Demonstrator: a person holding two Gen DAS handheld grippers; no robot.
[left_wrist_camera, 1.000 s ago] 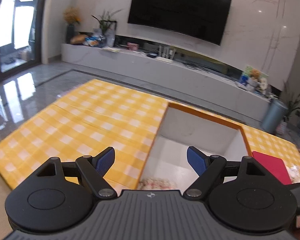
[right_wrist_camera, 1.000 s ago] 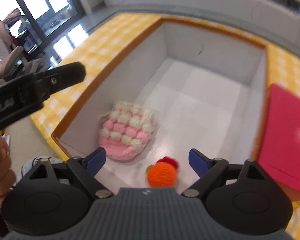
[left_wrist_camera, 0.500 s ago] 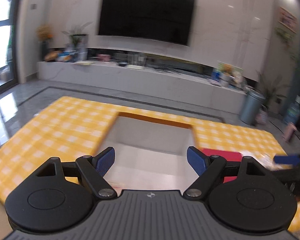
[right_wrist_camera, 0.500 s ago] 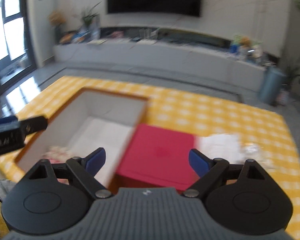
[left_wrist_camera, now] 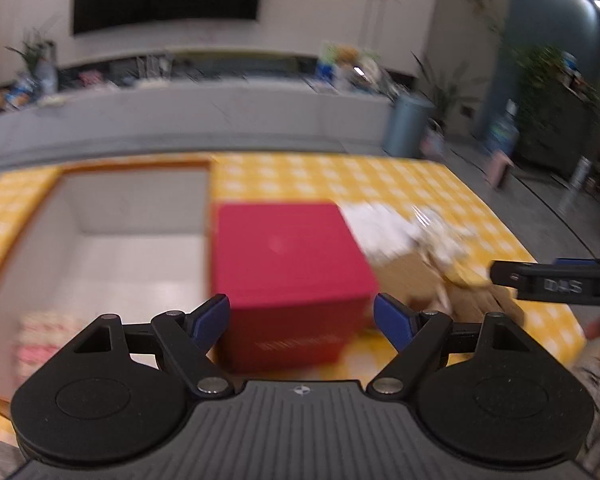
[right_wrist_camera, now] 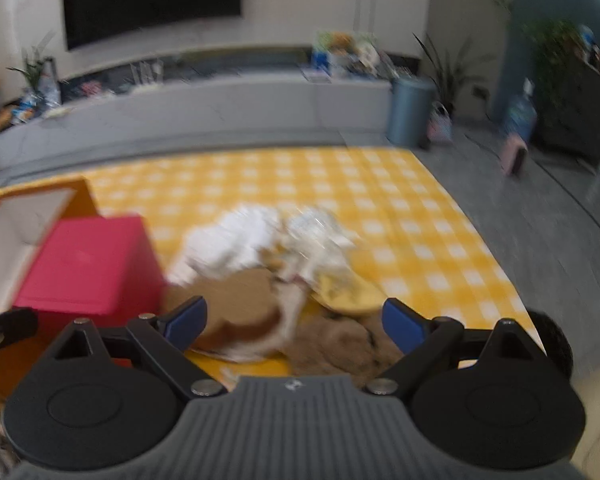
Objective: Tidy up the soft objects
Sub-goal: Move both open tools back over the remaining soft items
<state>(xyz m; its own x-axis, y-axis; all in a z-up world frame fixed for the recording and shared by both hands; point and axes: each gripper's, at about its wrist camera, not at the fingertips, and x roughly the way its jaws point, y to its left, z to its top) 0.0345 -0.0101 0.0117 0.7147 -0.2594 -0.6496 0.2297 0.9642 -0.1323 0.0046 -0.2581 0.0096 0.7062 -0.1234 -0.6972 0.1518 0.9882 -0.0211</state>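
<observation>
Both pictures are blurred, so small details are hard to read.

In the left wrist view, the left claw [left_wrist_camera: 302, 318] sits at the lower centre of the frame, its two blue-tipped fingers spread wide with nothing between them. Behind it stands a red box [left_wrist_camera: 288, 256], closed, on the bench [left_wrist_camera: 380, 178] with the yellow and white checked cloth. To the left of the red box, touching or just beside it, is an open white box [left_wrist_camera: 140, 216] with an orange rim. In the lower left of this white box lies a pink and white knitted thing [left_wrist_camera: 40, 340], on the floor of the box. To the right of the red box is a pile of soft things [left_wrist_camera: 412, 248], white on top and brown below; I cannot tell the single pieces. At the right edge of the frame a black finger of the other claw shows above this pile.

In the right wrist view, the right claw [right_wrist_camera: 294, 318] is also wide apart and holds nothing. It hovers over the pile [right_wrist_camera: 276, 276] at the centre of the frame: white fluffy pieces at the back, brown pieces in front, a yellow piece to the right. The red box [right_wrist_camera: 88, 264] stands in the left part of the frame, and the corner of the white box [right_wrist_camera: 20, 216] shows at the far left.
</observation>
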